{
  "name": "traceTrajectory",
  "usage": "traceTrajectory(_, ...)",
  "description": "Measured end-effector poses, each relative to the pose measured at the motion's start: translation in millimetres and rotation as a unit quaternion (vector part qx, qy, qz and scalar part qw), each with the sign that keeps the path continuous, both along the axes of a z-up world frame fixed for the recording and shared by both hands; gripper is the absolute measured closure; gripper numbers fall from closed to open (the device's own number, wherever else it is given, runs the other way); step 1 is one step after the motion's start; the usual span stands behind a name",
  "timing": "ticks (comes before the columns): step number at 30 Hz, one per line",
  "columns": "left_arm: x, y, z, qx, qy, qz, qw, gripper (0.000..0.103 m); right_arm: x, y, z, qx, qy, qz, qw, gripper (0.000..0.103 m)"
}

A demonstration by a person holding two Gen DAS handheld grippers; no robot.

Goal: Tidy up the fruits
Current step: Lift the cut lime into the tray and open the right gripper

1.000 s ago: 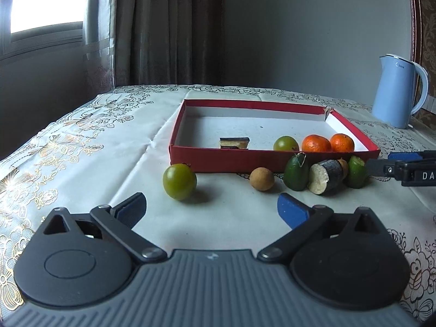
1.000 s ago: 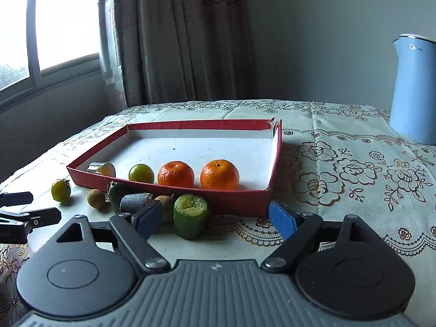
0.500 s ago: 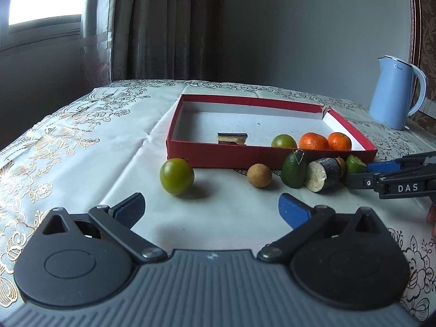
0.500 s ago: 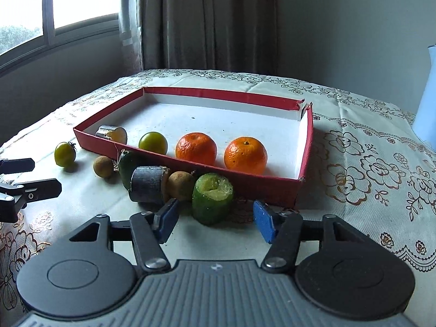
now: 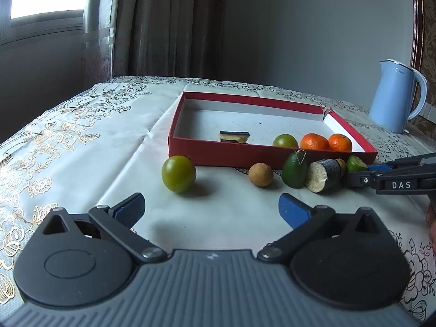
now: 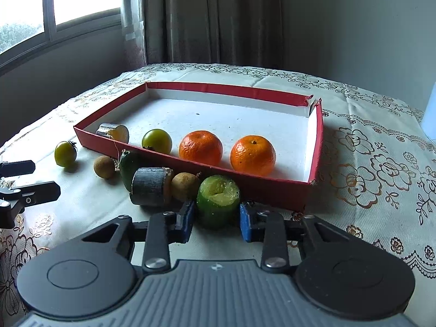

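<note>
The right gripper (image 6: 217, 219) fingers have just been closing and now pinch the cut green fruit (image 6: 218, 199), standing upright, cut face up, on the table (image 6: 368, 218) just near the red tray (image 6: 272, 188). The left gripper (image 5: 211, 208) fingers are spread, empty, near a green tomato (image 5: 178, 173).

Pale blue kettle (image 5: 393, 96) at rear right, floral tablecloth (image 5: 68, 147) w/ gold print, dark curtain (image 6: 212, 19) (drawn), window (image 6: 35, 2)

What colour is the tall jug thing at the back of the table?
The tall plastic kettle is light blue, with a white handle. It shows best in the left wrist view.
</note>
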State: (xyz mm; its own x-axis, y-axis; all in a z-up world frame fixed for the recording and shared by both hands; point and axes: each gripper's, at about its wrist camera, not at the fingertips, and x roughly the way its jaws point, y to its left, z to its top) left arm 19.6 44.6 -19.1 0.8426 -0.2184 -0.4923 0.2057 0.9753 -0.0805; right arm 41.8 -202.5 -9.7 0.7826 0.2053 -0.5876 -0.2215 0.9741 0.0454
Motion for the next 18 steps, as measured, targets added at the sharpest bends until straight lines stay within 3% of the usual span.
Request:
traceTrajectory(7, 0.6, 1.6, -0.5, -0.003, 0.002, 0.001, 1.0000, 0.000, -9.3, -5.1, 7.2, 0.006, -0.025, -0.014, 1.000, 0.072)
traceTrajectory(12, 0.6, 0.0, -0.7, 0.000, 0.003, -0.001, 1.0000, 0.000, -18.2, -7.5, 22.8, 0.003, -0.075, -0.036, 0.997, 0.072)
traceTrajectory(18, 0.3, 1.0, -1.0, -0.002, 0.003, -0.001, 1.0000, 0.000, -0.9, -12.1, 41.0, -0.011, -0.113, -0.072, 0.991, 0.072)
